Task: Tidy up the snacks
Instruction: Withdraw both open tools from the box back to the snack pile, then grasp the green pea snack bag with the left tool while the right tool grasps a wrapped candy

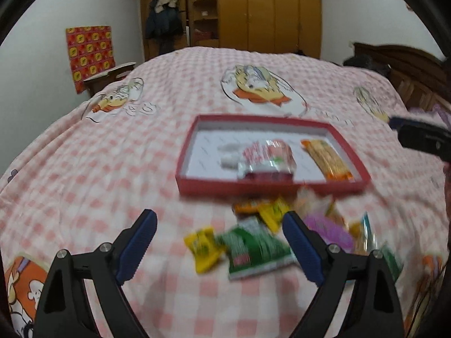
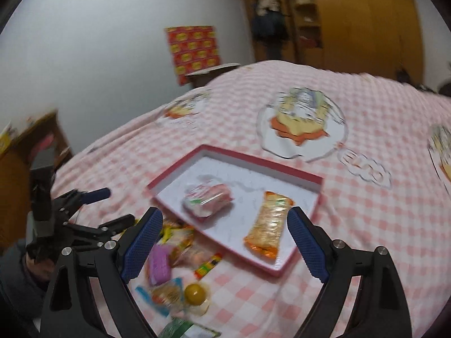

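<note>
Snacks beside red box, blurred

A soft pink-and-white checked cotton-like bedcover, matt and lightly rippled, is spread beneath both claws. Ahead of the left claw, a shallow red cardboard box with a matt white paper lining is seen. Inside it, a glossy orange plastic snack packet and a shiny clear-wrapped pink and white packet are laid. Between the left claw's fingers, a crinkled glossy green foil packet and a yellow plastic wrapper are seen. The fingers of the right claw are made of matt black plastic, with ribbed blue rubbery pads and bright metal pins. Behind, a smooth varnished wooden wardrobe is seen.
</note>
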`<state>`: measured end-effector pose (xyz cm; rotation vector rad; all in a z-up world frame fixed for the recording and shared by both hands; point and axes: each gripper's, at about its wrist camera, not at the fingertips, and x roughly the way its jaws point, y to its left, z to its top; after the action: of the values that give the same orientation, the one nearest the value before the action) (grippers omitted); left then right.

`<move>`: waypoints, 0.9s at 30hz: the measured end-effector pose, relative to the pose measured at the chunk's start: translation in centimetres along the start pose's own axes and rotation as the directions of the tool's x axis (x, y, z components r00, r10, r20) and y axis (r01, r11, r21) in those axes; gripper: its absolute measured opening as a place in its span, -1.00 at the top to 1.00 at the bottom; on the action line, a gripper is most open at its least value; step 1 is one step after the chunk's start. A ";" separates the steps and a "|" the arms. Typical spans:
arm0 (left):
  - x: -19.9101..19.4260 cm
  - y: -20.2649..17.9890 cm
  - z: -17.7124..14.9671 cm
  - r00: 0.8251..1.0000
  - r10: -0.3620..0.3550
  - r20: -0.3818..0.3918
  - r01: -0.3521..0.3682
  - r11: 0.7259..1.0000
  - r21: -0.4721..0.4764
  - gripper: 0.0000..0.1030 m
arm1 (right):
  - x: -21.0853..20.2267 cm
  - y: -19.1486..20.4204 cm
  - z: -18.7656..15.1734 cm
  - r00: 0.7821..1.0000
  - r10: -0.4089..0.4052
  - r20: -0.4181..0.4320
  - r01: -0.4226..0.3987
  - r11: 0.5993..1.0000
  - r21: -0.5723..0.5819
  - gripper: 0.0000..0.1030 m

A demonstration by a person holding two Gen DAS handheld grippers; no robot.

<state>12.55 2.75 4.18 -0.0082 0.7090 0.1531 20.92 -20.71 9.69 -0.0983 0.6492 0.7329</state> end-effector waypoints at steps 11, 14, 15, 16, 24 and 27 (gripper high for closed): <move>-2.3 -1.9 -3.5 0.998 0.015 0.053 -0.016 1.000 0.007 -0.69 | 1.9 0.3 -1.7 0.993 0.055 -0.103 -0.059 0.998 -0.037 -0.57; -1.5 -2.2 -2.6 0.997 0.051 0.049 -0.051 0.999 -0.003 -0.69 | 0.9 1.0 -2.7 0.985 0.142 -0.093 -0.151 0.984 -0.094 -0.52; -1.1 -2.1 -2.3 0.998 0.051 0.031 -0.050 0.998 -0.023 -0.69 | 0.7 1.3 -2.9 0.981 0.174 -0.088 -0.182 0.978 -0.104 -0.39; -0.8 -2.1 -2.3 0.999 0.046 0.028 -0.045 0.998 -0.037 -0.69 | 0.5 1.4 -3.3 0.973 0.214 -0.084 -0.223 0.968 -0.115 -0.18; 1.1 -2.2 -2.3 0.994 0.111 -0.004 -0.111 0.992 -0.059 -0.69 | 1.3 3.4 -5.4 0.942 0.287 -0.173 -0.320 0.924 -0.211 0.19; 1.8 -1.9 -2.5 0.993 0.115 -0.027 -0.117 0.991 -0.071 -0.69 | 2.9 2.8 -6.0 0.941 0.258 -0.221 -0.300 0.936 -0.183 0.19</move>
<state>12.57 0.92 1.04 -0.0382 0.7266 0.2906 17.63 -18.75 3.61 -0.2830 0.7776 1.0791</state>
